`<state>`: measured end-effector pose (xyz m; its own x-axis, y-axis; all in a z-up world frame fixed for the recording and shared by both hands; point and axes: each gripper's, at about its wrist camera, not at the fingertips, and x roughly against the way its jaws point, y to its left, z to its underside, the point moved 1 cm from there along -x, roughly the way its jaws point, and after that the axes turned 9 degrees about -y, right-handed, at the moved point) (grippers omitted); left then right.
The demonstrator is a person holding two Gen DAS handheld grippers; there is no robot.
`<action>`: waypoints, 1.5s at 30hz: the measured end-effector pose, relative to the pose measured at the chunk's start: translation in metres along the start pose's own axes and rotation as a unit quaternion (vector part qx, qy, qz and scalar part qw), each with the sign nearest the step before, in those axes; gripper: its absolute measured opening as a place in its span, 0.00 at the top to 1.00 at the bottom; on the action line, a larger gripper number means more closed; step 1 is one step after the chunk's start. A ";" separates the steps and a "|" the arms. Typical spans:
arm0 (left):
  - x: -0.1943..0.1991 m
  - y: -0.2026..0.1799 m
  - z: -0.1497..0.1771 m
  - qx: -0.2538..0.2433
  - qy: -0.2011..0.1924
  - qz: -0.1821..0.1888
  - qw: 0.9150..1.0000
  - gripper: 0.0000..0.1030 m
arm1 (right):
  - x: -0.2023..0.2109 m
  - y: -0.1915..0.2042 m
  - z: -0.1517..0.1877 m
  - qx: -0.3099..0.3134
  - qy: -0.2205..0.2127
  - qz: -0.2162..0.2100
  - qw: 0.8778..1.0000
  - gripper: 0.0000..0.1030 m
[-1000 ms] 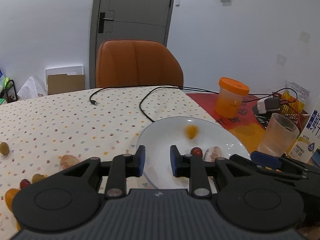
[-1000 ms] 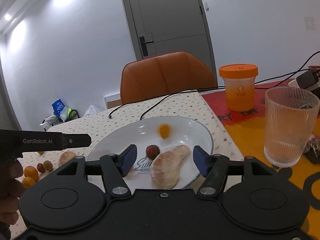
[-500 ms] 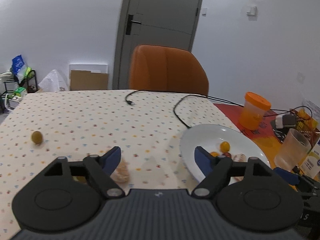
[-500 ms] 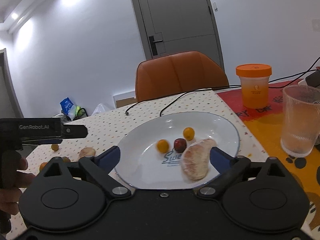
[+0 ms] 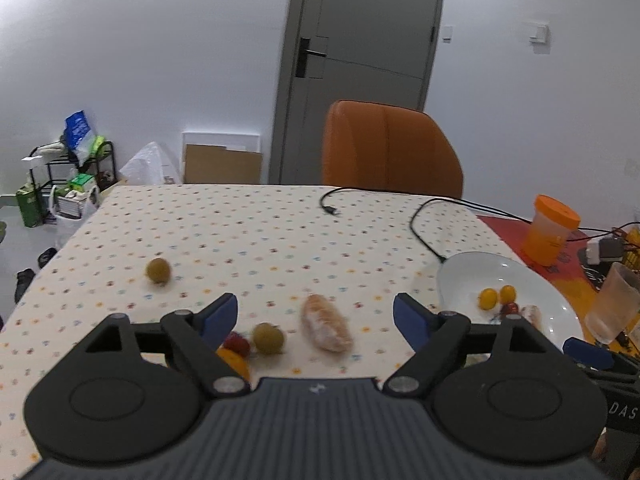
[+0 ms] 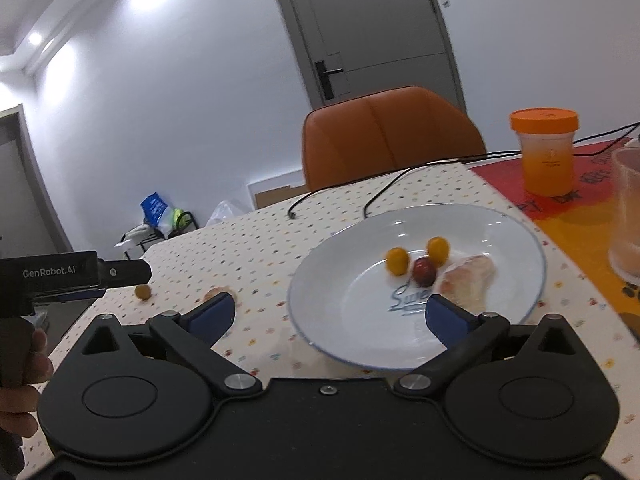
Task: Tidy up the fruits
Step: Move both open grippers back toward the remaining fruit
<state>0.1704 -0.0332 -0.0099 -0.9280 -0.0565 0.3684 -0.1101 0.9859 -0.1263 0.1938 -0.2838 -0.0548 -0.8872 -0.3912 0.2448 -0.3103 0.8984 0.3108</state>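
Since 1 second ago the left gripper (image 5: pixel 315 314) has swung away from the white plate (image 6: pixel 520 224) toward the loose fruit on the dotted tablecloth (image 5: pixel 256 236), and its jaws have gone from nearly closed to wide apart with nothing between them. A 2nd yellow cherry tomato now lies on the plate. The right gripper (image 6: pixel 330 312) has pulled back a little; its jaws are spread wide and empty, hanging over the near rim of the plate.

On the plate sit 2 yellow cherry tomatoes (image 6: pixel 397 261), 1 dark red fruit (image 6: pixel 423 272) just beside them, and 1 peeled citrus segment (image 6: pixel 468 280) on the right side. Off the plate, between the left gripper's fingers, lie another citrus segment (image 5: pixel 326 322), a green olive-like fruit (image 5: pixel 268 338), a small red fruit (image 5: pixel 237 344) and an orange one (image 5: pixel 234 360) partly hidden behind the left finger. A 2nd green fruit (image 5: pixel 158 270) rests well apart, farther out on the cloth.

Likely next is a pick from this cluster. The round fruits lie close together, so closing on 1 could knock a neighbour rolling toward the table edge. The soft segment could be crushed by a hard squeeze. The ribbed glass (image 5: pixel 614 304) stands just beside the plate and could be clipped on the return.
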 end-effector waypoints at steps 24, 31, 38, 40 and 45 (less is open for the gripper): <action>0.005 0.057 0.024 0.033 0.021 -0.042 0.998 0.18 | -0.011 0.051 0.011 0.033 0.024 -0.054 0.998 0.00; -0.002 0.065 0.030 0.046 0.025 -0.035 0.998 0.19 | -0.018 0.062 0.013 0.045 0.029 -0.069 0.996 0.00; -0.013 0.070 0.036 0.055 0.034 -0.037 0.997 0.27 | -0.022 0.076 0.015 0.066 0.031 -0.084 0.994 0.02; -0.016 0.071 0.037 0.059 0.037 -0.035 0.997 0.29 | -0.024 0.080 0.016 0.072 0.033 -0.089 0.993 0.05; -0.023 0.074 0.042 0.064 0.043 -0.037 0.996 0.38 | -0.029 0.090 0.017 0.082 0.040 -0.099 0.991 0.11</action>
<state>0.1682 0.0347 -0.0667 -0.8822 -0.1096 0.4580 -0.2272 0.9509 -0.2100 0.1862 -0.1881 -0.0501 -0.7754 -0.5715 0.2684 -0.5324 0.8204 0.2087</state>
